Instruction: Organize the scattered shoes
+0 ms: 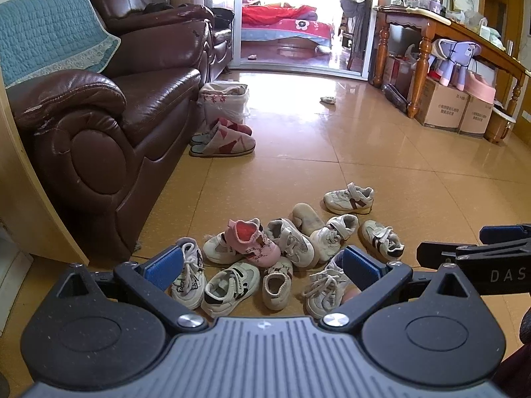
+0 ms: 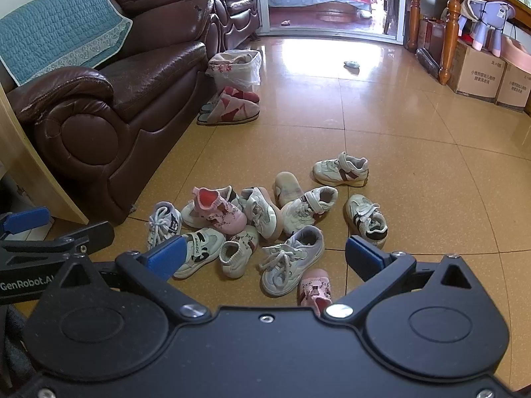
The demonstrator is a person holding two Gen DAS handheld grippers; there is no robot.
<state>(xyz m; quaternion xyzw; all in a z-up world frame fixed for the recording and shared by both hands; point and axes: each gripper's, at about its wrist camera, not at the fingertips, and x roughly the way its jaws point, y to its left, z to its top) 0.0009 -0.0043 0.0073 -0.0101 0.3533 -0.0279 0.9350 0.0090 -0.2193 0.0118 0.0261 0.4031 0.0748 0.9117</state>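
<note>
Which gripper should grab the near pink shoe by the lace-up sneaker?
Right, probably. The pink shoe lies just ahead of the open right gripper; from the left gripper its own finger mostly hides it.

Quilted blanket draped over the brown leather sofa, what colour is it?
Teal blue quilted blanket with a pale patterned border; clearest in the right wrist view.

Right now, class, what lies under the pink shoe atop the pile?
The pink shoe rests on a white sneaker, whose middle it covers; the floor beneath is hidden.

I see the tan tiled floor [image 2: 415, 152] carrying a heap of children's sneakers [image 2: 265, 225], a pair of slippers [image 2: 232, 107] beside the sofa [image 2: 132, 99], and cardboard boxes [image 2: 478, 73].
</note>
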